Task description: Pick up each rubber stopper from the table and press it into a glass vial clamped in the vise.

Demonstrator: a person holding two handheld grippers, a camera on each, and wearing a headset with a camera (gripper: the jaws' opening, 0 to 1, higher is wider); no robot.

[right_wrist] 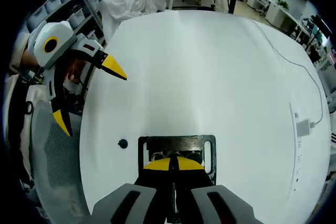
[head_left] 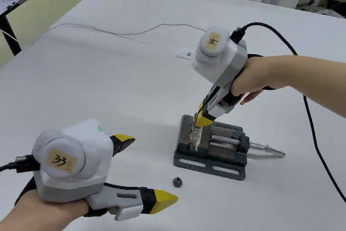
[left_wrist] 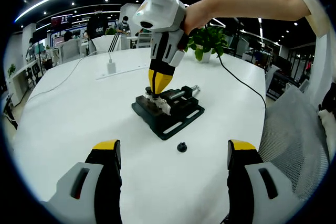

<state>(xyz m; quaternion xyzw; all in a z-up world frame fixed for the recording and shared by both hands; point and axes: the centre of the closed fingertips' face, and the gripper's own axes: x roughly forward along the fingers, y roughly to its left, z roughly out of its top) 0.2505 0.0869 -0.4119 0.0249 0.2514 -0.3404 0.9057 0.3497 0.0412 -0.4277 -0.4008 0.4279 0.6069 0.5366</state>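
Observation:
A dark vise (head_left: 212, 158) stands on the white table (head_left: 108, 74) with glass vials (head_left: 195, 137) clamped in it. My right gripper (head_left: 201, 119) points down onto the vials, its yellow tips shut together; anything between them is hidden. In the right gripper view the right gripper (right_wrist: 174, 163) meets over the vise (right_wrist: 177, 142). A small dark rubber stopper (head_left: 177, 182) lies on the table just in front of the vise. My left gripper (head_left: 143, 170) hovers low at the near left, open and empty. In its own view the left gripper (left_wrist: 174, 148) frames the stopper (left_wrist: 181, 147).
A white power adapter (head_left: 186, 54) with a thin cable lies behind the vise. A black cable (head_left: 313, 133) runs from the right gripper across the table's right side. A person in white stands at the far edge (right_wrist: 128, 1). A mesh chair (left_wrist: 294, 129) stands beside the table.

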